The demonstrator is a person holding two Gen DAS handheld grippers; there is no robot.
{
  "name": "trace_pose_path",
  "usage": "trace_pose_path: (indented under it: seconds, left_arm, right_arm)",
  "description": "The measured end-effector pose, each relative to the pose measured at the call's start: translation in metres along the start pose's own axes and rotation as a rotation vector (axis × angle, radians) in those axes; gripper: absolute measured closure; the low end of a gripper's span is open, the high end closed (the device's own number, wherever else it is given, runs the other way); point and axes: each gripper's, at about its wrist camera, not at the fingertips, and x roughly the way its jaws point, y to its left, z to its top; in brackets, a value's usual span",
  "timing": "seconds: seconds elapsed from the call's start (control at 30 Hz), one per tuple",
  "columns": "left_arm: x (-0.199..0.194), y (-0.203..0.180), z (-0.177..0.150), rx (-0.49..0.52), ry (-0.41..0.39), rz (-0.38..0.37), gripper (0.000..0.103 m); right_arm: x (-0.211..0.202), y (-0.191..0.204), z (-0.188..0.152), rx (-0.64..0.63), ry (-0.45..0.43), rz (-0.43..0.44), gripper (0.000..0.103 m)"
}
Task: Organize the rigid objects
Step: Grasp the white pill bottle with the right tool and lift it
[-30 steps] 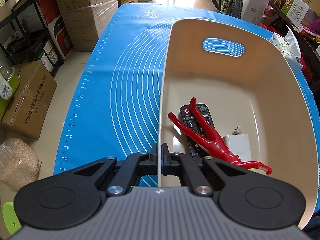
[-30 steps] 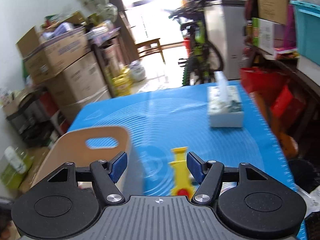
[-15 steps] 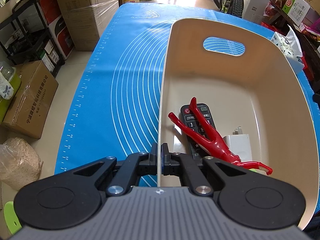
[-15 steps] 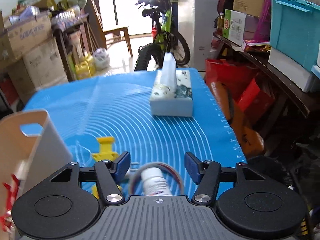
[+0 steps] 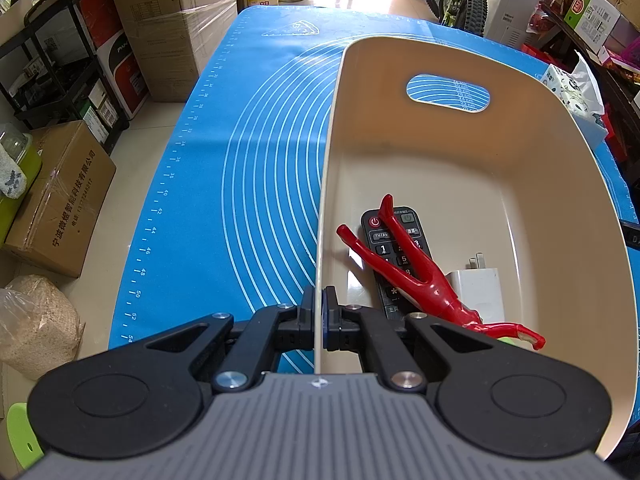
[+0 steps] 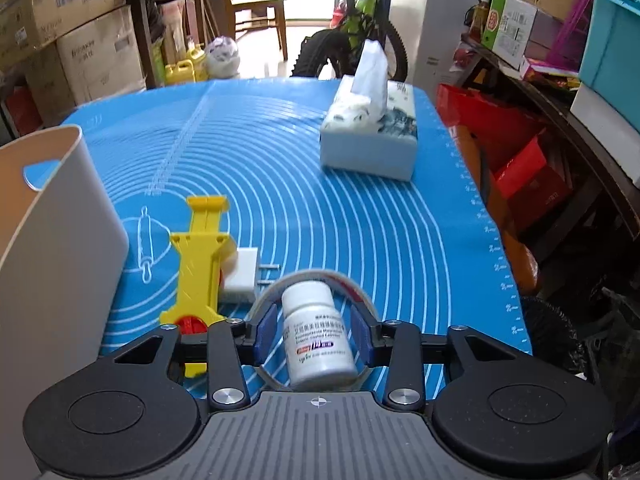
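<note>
While three things already lie in the cream bin, namely a black remote, a red clip across it and a white charger at the near right, the sorting looks roughly half done. Left out on the blue mat covering the surface are a yellow clip, a second white plug touching it, a roll of tape and a white pill bottle standing inside that ring. The left tongs are clamped on the bin's near left wall, steadying it. The right tongs, low and level over the mat, are spread wide on either side of the bottle, pads apart from it. A tissue box sits far right.
</note>
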Motion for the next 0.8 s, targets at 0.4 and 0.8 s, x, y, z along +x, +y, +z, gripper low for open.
trace_pose_path:
  seconds: [0.4,0.8]
  left_arm:
    - [0.0,-0.001,0.0,0.002,0.0,-0.001,0.099]
    - [0.0,0.0,0.0,0.003,-0.001,0.0,0.099]
  right_arm:
    - [0.011,0.004,-0.002,-0.017,0.025,-0.009,0.059]
    - [-0.037,0.003,0.011,0.061,-0.111,0.028,0.059]
